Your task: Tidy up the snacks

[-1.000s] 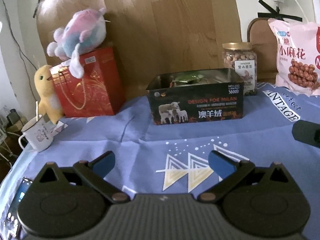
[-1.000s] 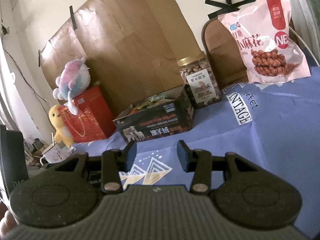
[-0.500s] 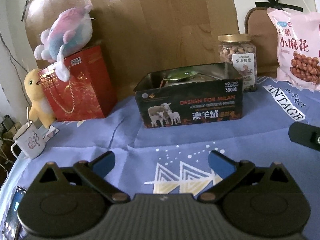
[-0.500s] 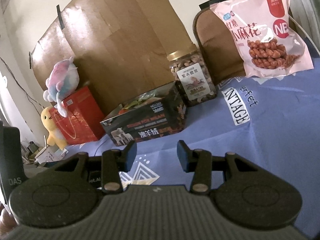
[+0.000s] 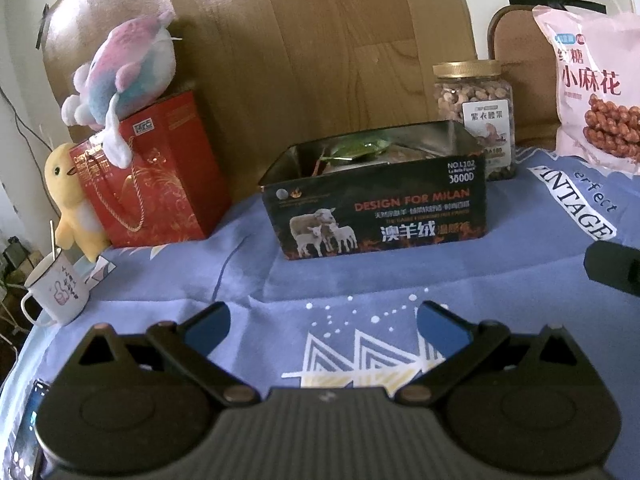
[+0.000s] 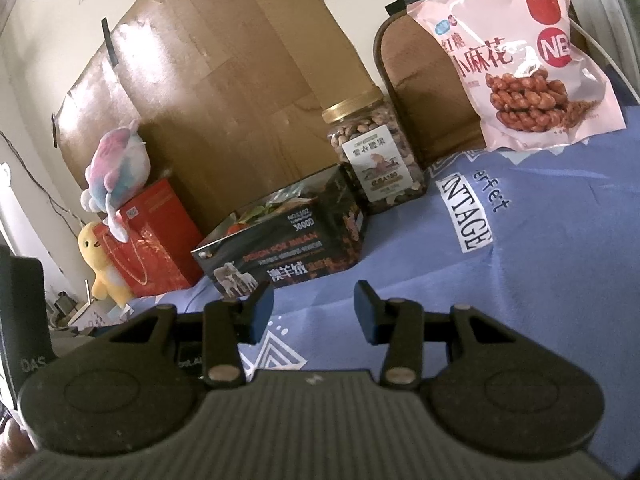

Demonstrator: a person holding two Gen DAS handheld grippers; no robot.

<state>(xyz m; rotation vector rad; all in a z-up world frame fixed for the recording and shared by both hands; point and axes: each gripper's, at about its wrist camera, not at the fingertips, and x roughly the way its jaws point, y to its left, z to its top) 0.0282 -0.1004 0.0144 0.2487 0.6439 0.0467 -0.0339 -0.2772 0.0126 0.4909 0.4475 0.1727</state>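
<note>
A black open tin box printed with sheep holds several snack packets; it sits on the blue cloth and also shows in the right wrist view. A clear nut jar with a gold lid stands behind its right end. A pink snack bag leans upright at the far right. My left gripper is open and empty, in front of the box. My right gripper is open and empty, facing the box and jar from the right.
A red gift bag with a plush whale on top and a yellow plush duck stand at the left. A white mug sits near the left table edge. A wood-look board backs the table.
Both grippers have moved closer to the tin box and jar, which now look larger. Neither gripper's jaw opening has changed.
</note>
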